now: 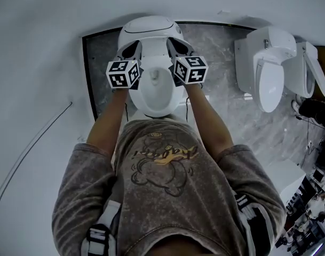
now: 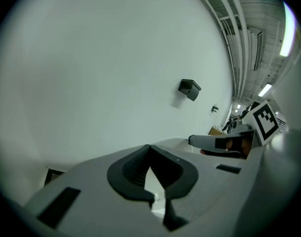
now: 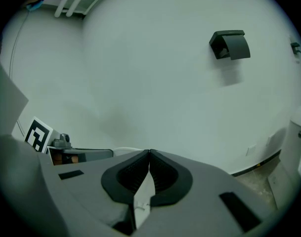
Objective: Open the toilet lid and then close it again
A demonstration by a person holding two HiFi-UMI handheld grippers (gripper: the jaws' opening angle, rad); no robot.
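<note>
White toilet (image 1: 151,104) sits beneath both outstretched forearms (image 1: 106,119), jaws together.

A plain white wall (image 1: 39,63) closes the far and left sides and carries a small black box (image 3: 230,44), above a grey marbled floor (image 1: 221,52) edged by a dark strip (image 1: 87,73), with a second white toilet (image 1: 269,68) at the right.

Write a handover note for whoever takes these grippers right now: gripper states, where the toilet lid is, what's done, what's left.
Left gripper: shut, nothing held.
Right gripper: shut, nothing held.
Both are over the toilet with their tips near the toilet lid; I cannot tell whether they touch it.
The toilet lid looks raised and the bowl is exposed.
Done: opening, apparently.
Left: lower the lid until it is closed.
</note>
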